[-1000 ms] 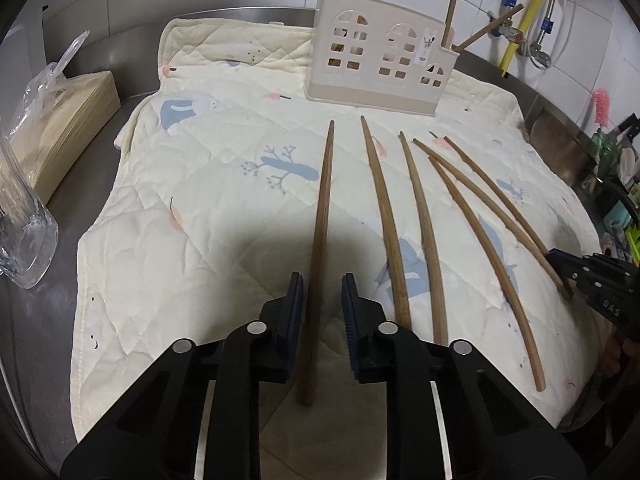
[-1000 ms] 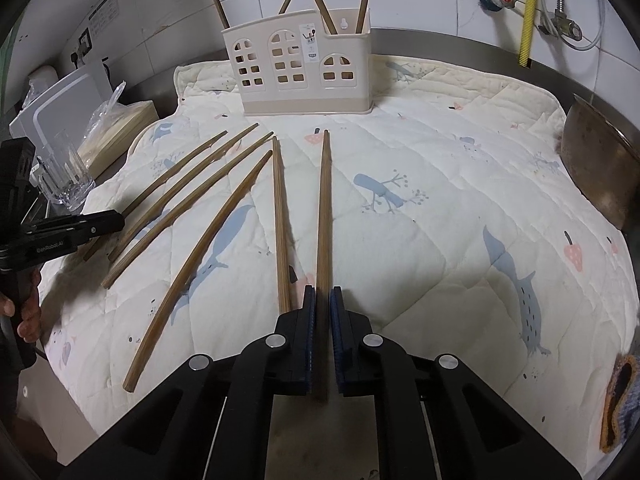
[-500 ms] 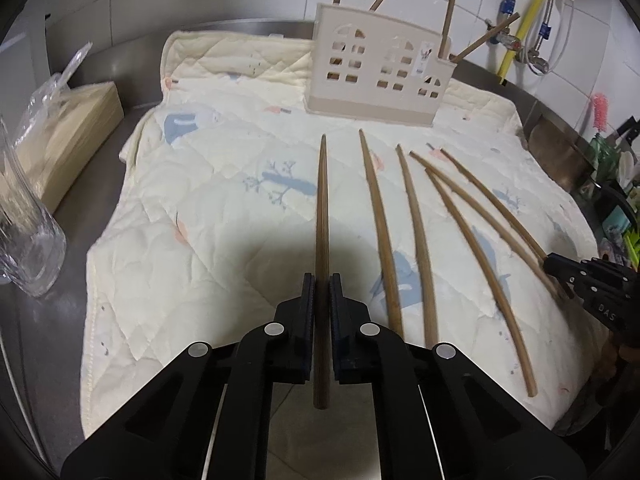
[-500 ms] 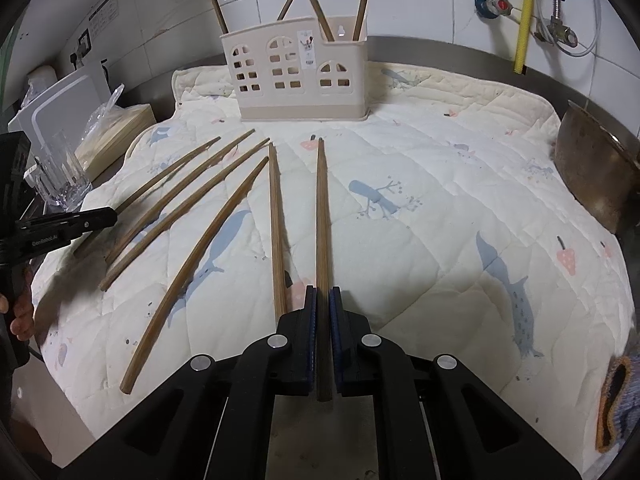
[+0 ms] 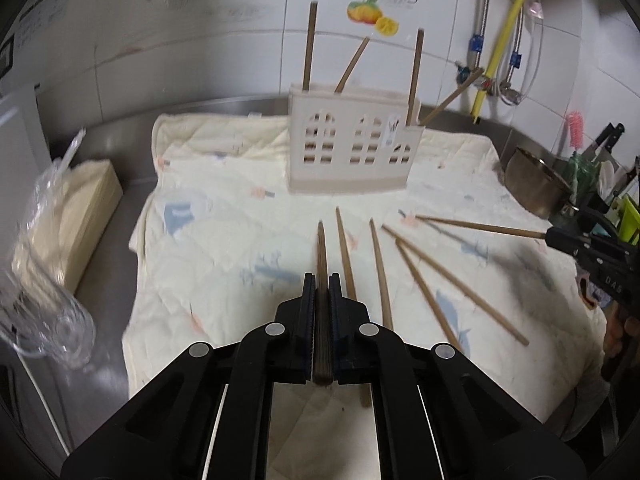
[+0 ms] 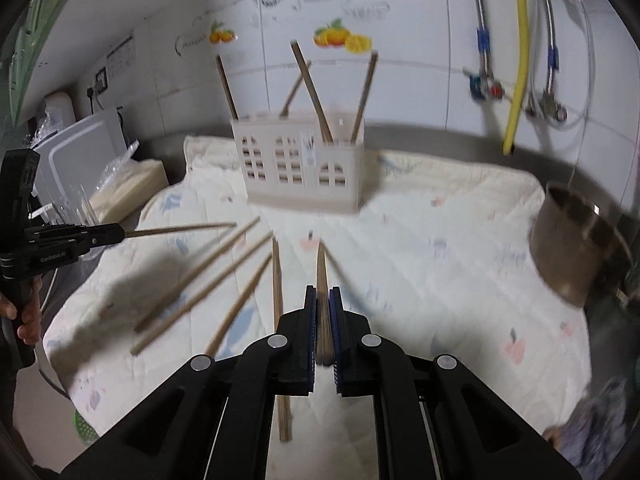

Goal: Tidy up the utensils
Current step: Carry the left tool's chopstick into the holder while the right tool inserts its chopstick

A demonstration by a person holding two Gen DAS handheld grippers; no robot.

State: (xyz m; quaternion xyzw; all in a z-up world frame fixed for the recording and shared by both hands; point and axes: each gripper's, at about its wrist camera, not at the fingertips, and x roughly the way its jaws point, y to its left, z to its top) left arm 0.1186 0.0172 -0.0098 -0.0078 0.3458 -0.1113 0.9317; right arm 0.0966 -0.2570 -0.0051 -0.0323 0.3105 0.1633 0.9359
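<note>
My left gripper (image 5: 321, 280) is shut on a wooden chopstick (image 5: 321, 256) and holds it lifted above the quilted cloth (image 5: 224, 240), pointing at the cream utensil holder (image 5: 352, 152). My right gripper (image 6: 323, 292) is shut on another chopstick (image 6: 321, 276), also lifted; it shows at the right edge of the left wrist view (image 5: 480, 229). Several chopsticks (image 5: 424, 288) lie side by side on the cloth. Several more stand in the holder (image 6: 304, 168).
A clear glass (image 5: 44, 312) and a bagged stack of paper (image 5: 72, 216) stand left of the cloth. A metal pot (image 6: 576, 240) sits at the right. A tiled wall with hoses (image 6: 516, 60) rises behind the holder.
Both grippers have lifted their chopsticks off the cloth and tilted up, so the wall and holder now fill more of each view. Both views are motion-blurred.
</note>
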